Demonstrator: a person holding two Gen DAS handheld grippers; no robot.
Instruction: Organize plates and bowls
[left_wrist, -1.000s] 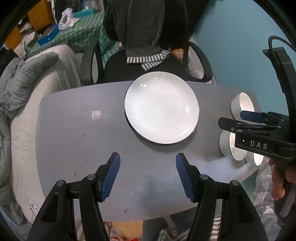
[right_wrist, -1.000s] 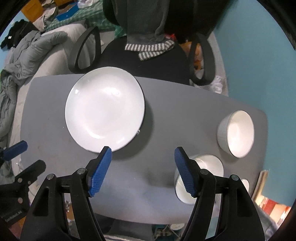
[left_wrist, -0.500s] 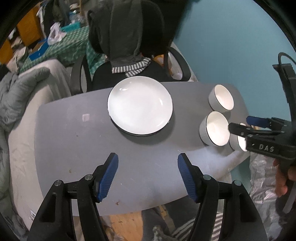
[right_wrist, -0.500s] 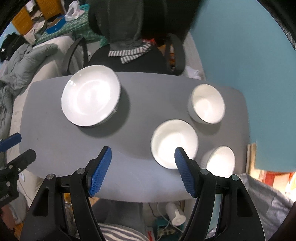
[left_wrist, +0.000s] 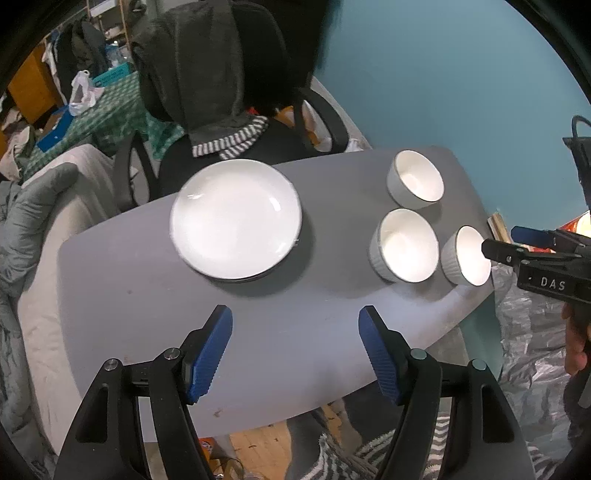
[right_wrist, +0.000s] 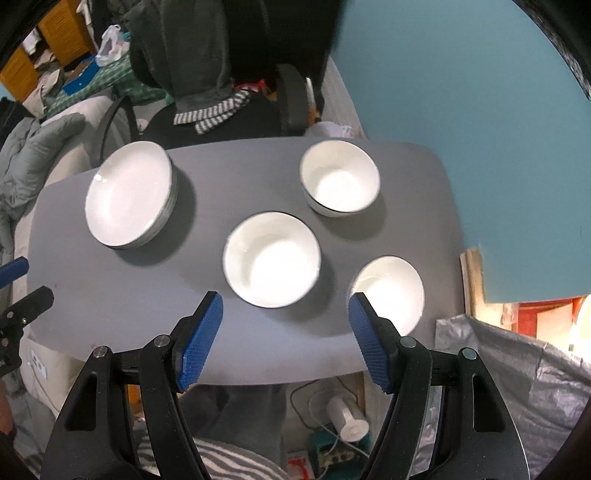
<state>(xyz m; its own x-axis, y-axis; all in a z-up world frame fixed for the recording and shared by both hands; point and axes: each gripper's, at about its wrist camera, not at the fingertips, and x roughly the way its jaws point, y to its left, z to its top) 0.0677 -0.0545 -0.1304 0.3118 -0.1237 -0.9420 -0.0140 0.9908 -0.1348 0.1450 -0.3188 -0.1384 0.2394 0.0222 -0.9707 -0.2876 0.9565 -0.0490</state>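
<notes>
Hovering above the near edge of the grey table (left_wrist: 155, 295), both tools hang empty, and that looks deliberate: from up here the whole layout can be read before anything is picked. The left gripper (left_wrist: 295, 350) has its blue pads spread wide with only bare tabletop between them, and the right gripper (right_wrist: 284, 338) is released just the same, nothing caught in it. On the far left sits the stack of plates (right_wrist: 129, 195), its layered rims showing at the side, so the flatware seems already gathered. The bowls are the loose end, I'd say: the middle bowl (right_wrist: 272, 260) sits just beyond the right gripper's pads, the far bowl (right_wrist: 340, 182) stands toward the far right edge, and the near-right bowl (right_wrist: 388, 293) perches close to the table's right rim, partly behind the right pad. All three stand upright and apart from each other, none nested. My guess is the right tool waits over them because nesting comes next, and the middle bowl is the handiest first catch. Behind the table a draped office chair (left_wrist: 221, 110) stands clear of the work.
</notes>
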